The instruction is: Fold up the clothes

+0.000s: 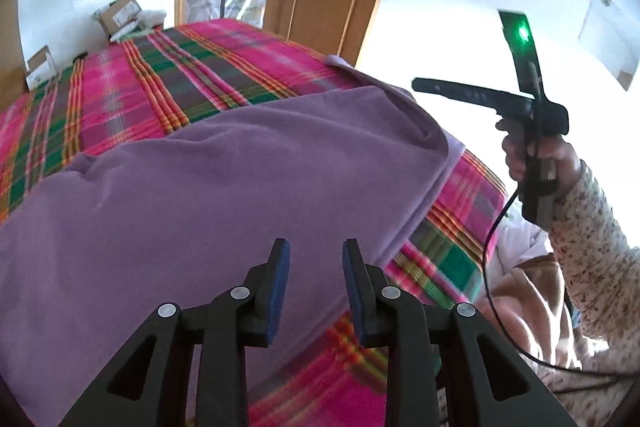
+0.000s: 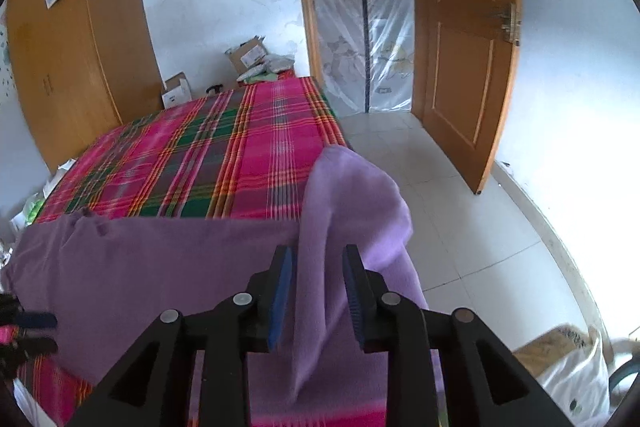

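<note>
- Your left tool [image 1: 316, 259] hangs over the near edge of the purple garment [image 1: 224, 163], its blue pads parted with a clear gap and nothing pinched between them.
- Your right tool [image 2: 316, 263] is parted about as far; a raised fold of the purple garment [image 2: 344, 211] stands in the gap, but the pads do not press on it, so it is not gripped.
- The purple garment lies spread across the near end of the bed, on the pink and green plaid bedcover [image 2: 224, 155].
- One end of the garment bunches up at the bed's corner on the door side, beside the tiled floor [image 2: 460, 227].
- From the left wrist view, your right hand [image 1: 536, 155] grips its tool's handle past the garment's far edge, off the side of the bed, your patterned sleeve [image 1: 600, 239] trailing below it.
- The wooden door [image 2: 460, 47] stands open beyond the bed's far corner; the wardrobe [image 2: 68, 59] sits on the bed's other side.
- Cardboard boxes [image 2: 248, 55] sit against the wall past the far end of the bed.
</note>
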The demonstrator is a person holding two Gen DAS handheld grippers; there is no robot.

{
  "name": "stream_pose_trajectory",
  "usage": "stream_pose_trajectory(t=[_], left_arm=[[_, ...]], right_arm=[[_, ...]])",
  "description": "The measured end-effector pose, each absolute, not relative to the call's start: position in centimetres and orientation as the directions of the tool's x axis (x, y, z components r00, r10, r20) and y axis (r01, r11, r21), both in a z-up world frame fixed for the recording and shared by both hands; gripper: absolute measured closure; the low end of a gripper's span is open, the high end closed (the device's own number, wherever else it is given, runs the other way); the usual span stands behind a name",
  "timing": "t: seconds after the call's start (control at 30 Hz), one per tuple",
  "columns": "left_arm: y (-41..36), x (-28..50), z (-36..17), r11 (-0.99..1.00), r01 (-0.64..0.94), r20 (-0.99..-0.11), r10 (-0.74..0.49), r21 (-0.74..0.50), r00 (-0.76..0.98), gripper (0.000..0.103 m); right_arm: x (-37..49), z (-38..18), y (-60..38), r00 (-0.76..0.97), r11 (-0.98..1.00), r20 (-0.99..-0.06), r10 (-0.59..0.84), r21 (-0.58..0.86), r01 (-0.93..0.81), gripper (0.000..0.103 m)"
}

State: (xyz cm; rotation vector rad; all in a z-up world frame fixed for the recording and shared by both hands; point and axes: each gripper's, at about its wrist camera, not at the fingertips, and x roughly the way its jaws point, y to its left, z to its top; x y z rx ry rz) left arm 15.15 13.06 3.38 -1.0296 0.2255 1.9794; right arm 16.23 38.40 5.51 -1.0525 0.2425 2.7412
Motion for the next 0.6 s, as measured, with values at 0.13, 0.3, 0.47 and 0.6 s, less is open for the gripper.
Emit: stream_pose_trajectory(t=[0.13,0.3,0.47,0.6], left_arm=[[14.1,14.1,2.2,-0.609,-0.756,-0.757,0.605,-0.241,-0.246,0.075],[14.8,13.1,0.8,-0.626,-0.739,-0.785,0.577,-0.249,-0.224,0.075],[15.4,13.2,0.6,-0.619,-0.746,-0.783,0.581,-0.248,-0.222,0.075],[15.5,13.2,0.5,-0.615,-0.748,-0.782,0.584,-0.250,-0.219,0.075]], right_arm=[[12.6,4.5,39.0,-0.687,-0.969,-0.719,0.107,0.079,-0.233,0.075],[9.6,3.1,39.7,-0.624,-0.970,-0.773,0.113,0.050,-0.239,0.074],[7.4,1.9,40.6,-0.560,-0.964,-0.814,0.153,0.003,-0.267,0.074],[6.5,1.4,40.9,-0.529,-0.961,-0.828,0.186,-0.041,-0.275,0.074]])
